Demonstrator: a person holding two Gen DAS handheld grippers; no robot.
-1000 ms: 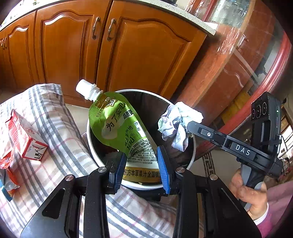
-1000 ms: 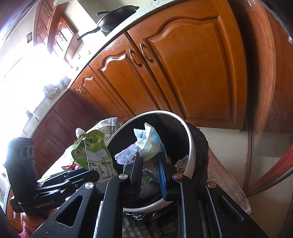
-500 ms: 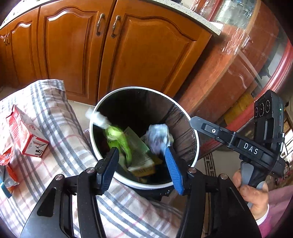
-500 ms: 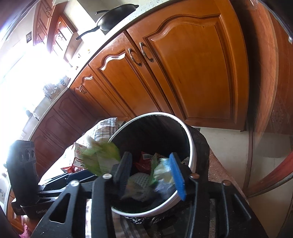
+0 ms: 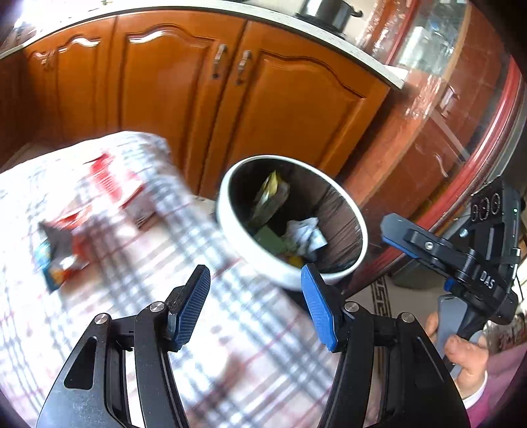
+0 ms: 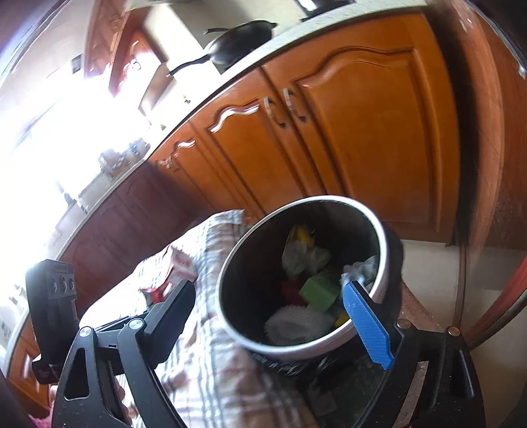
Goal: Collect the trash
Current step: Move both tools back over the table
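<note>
The round white-rimmed trash bin lined with a black bag point(image 5: 230, 227) stands upright beside the checked-cloth desk point(image 5: 204, 329); inside it lie a green drink pouch point(image 5: 270, 197) propped against the far wall, a crumpled white paper wad point(image 5: 306, 235) near the right side, and a white ridged paper cup point(image 6: 293, 324) low at the front; a red-and-white carton point(image 5: 112, 184) and a blurred colourful wrapper point(image 5: 59, 260) lie on the cloth, well apart from the bin.

You're facing glossy orange-brown wooden base cabinets point(image 6: 346, 138) with metal handles point(image 5: 219, 66) under a pale countertop point(image 5: 210, 8). Black frying pan point(image 6: 240, 39) on top. Blown-out window light point(image 6: 49, 138) left.
</note>
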